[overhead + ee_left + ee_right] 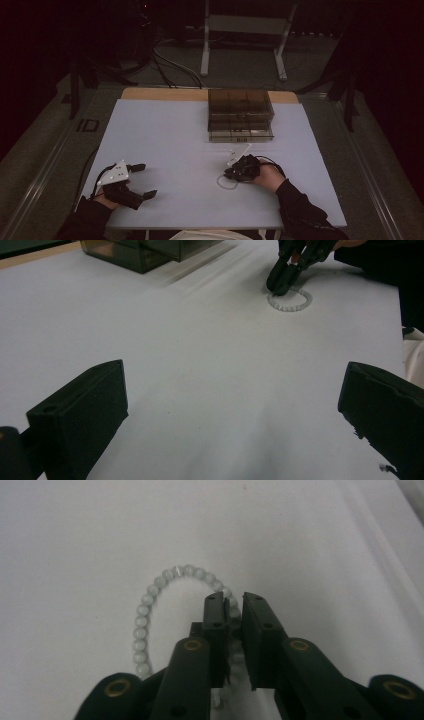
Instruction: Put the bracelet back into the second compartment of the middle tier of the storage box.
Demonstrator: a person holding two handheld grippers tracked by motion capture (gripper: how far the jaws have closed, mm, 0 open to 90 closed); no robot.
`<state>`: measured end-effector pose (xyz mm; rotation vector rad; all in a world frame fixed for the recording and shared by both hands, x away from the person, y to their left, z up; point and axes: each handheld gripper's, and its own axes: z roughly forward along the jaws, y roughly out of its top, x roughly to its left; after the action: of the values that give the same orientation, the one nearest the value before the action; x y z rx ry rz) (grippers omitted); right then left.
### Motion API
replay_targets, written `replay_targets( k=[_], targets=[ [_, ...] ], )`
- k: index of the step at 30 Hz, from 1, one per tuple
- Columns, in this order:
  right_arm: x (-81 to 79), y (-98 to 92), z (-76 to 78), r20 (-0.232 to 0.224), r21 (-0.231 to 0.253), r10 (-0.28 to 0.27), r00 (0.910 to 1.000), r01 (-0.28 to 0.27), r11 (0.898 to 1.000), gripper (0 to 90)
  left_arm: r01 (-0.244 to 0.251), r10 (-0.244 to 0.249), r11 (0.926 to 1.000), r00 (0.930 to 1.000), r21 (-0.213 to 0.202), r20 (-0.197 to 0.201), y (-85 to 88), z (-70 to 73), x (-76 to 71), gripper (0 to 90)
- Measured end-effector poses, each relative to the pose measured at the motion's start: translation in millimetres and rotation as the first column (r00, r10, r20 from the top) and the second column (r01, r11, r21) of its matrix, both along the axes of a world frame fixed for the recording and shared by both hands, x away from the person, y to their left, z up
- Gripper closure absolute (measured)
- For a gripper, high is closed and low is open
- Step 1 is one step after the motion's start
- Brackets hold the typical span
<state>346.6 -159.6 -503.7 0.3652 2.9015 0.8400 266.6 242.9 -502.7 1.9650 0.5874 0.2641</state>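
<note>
A round bracelet of small pale beads is laid flat on the white table, in front of a dark see-through plastic drawer box. One side of the bracelet is pinched between the black jaws of the right gripper, which are clenched on the beads. The left gripper is held wide apart, with nothing grasped, well away from the bracelet.

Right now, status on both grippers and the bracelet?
Right gripper shut on the bead bracelet, bracelet flat on the table. Left gripper open, holding nothing. Smoked drawer box beyond; nothing blocking.
</note>
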Motion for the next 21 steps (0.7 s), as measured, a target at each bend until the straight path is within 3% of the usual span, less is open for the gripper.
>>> replay_targets(
  k=[8, 14, 21],
  targets=[
    [-3.0, 1.6, 0.0, 0.019, -0.009, -0.004, 0.9998, 0.004, 1.0, 85.4, 0.001, -0.001, 1.0, 1.0, -0.001, -0.002, -0.2, -0.1, 0.3, 1.0],
    [0.6, -2.1, -0.4, -0.018, 0.023, -0.019, 0.9997, 0.019, 1.0, 85.6, 0.001, -0.001, 1.0, 1.0, -0.002, -0.001, 0.2, 0.1, 0.2, 1.0],
    [0.6, -5.1, 9.4, 0.0, 0.058, -0.02, 0.9998, 0.02, 0.998, 85.6, 0.002, -0.002, 1.0, 1.0, -0.003, -0.001, 0.4, 0.0, 0.3, 1.0]
  ],
)
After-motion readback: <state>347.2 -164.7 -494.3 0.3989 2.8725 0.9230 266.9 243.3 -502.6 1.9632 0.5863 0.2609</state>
